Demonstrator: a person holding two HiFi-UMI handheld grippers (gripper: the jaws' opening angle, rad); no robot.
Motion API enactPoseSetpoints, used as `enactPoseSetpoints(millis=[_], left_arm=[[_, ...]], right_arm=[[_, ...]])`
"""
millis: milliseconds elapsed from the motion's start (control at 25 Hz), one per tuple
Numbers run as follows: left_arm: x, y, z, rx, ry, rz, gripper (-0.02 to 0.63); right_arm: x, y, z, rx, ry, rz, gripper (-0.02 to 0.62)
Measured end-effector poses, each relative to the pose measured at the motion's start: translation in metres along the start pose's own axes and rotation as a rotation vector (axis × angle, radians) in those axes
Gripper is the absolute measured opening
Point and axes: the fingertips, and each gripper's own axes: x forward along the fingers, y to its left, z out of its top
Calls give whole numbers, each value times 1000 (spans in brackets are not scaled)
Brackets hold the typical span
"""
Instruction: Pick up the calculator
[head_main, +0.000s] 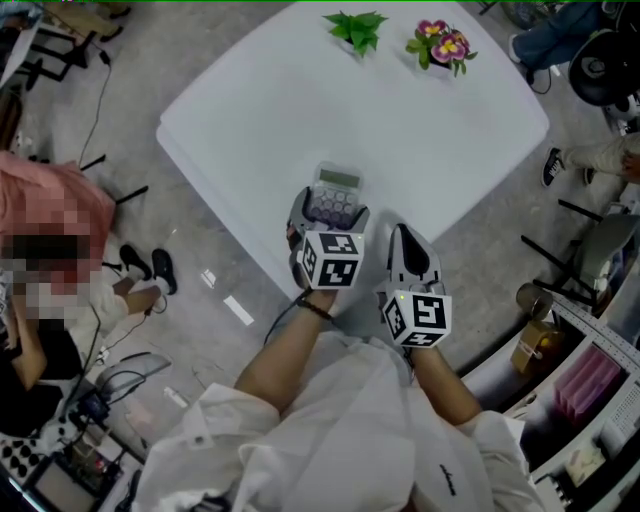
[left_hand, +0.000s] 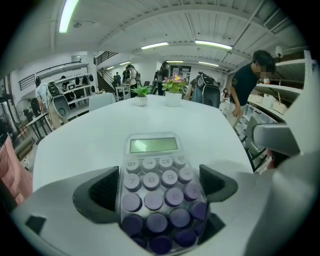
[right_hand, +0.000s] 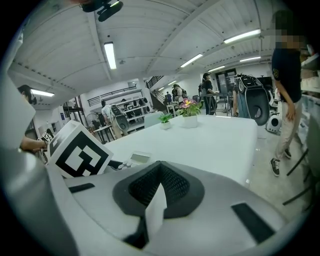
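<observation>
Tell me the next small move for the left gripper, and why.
Probably raise the left gripper straight up a little: its fingers already touch both sides of the calculator, which seems to lie near the table edge.

the calculator (left_hand: 157, 190) was a small clear-cased one, with a pale green display (left_hand: 153, 145) on top and rows of round keys (left_hand: 152, 200), light lilac near the display and deeper purple toward the near end. it was face up, display end pointing away over the white table (head_main: 250, 110), close to the table's near edge. its keyed end sat between the jaws of the left gripper (left_hand: 159, 186), dark pads pressed against both long sides, and the display end stuck out clear past them. it looked level and straight in line with the jaws. whether it rested on the tabletop or was just off it could not be told.
</observation>
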Motion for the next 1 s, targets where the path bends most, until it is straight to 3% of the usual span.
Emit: enactPoseSetpoints(millis=[240,520,1000], left_arm=[[-4,4,-2,1,9,-57,506],[-29,13,10,-5,-35,-79,505],[-93,36,69,13,-202,-90,505]], right_arm=[[-9,1,5,1,-20,-23,18],[-21,9,14,4,-48,-38,17],[-35,28,69,-13,-163,-38,17]])
